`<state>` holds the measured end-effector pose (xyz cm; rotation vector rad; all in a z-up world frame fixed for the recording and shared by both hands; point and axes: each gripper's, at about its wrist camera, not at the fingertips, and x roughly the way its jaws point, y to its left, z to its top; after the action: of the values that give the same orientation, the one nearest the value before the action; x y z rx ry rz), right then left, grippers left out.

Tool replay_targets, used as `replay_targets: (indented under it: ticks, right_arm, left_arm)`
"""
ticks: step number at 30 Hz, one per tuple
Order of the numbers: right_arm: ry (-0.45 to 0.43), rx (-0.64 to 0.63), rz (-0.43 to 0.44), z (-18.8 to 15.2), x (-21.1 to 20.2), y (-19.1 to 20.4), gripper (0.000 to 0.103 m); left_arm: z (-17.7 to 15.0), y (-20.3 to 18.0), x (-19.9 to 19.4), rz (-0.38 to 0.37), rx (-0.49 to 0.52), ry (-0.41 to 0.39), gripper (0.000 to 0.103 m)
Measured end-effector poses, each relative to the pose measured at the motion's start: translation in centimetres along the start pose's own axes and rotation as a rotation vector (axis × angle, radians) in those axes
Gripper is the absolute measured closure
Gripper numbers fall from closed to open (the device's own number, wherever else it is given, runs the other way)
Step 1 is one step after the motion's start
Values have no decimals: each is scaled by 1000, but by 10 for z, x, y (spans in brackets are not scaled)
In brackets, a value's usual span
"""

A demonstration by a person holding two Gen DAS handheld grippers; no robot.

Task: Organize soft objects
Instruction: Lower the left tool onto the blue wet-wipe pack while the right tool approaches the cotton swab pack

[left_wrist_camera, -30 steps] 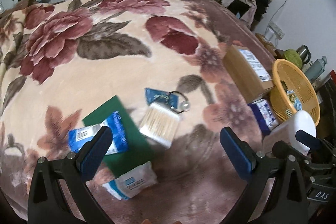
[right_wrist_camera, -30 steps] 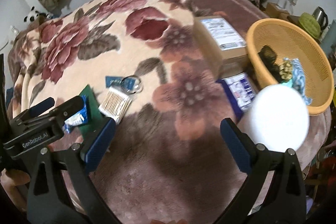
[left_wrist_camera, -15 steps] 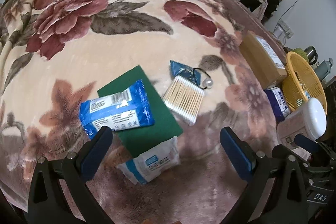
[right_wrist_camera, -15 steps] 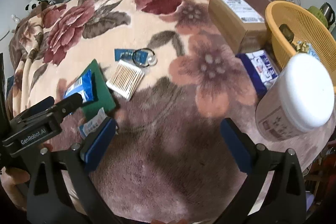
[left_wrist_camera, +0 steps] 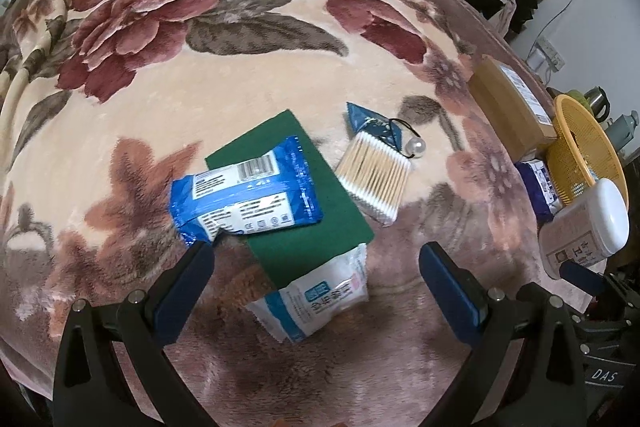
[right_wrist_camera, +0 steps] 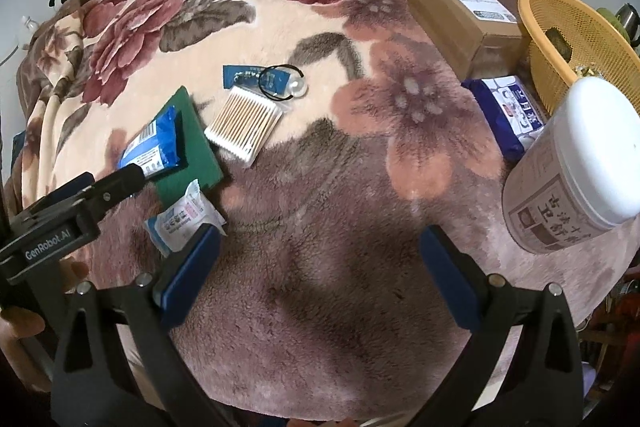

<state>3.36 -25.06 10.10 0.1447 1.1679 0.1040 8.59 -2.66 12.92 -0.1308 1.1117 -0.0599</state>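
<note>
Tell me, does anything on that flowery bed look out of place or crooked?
The blue wipes pack lies crooked, half on the green pad and half off it. The white tissue packet overlaps the pad's near corner. A hair tie with a pearl sits on a small blue sachet. Nothing looks spilled or torn.

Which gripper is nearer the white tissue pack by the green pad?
Left. The left gripper hovers open right over the white tissue pack, which lies between its fingers. The right gripper is open off to the pack's right, over bare blanket.
</note>
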Motion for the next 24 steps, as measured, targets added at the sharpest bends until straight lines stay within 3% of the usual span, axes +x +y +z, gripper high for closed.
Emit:
replay_targets:
  ticks: [13, 24]
  right_arm:
    - [46, -29, 25, -1, 23, 21, 2]
    - [78, -24, 28, 10, 45, 23, 2]
  left_arm:
    - [0, 43, 18, 3, -4, 25, 1]
    - [13, 41, 61, 71, 355, 83, 1]
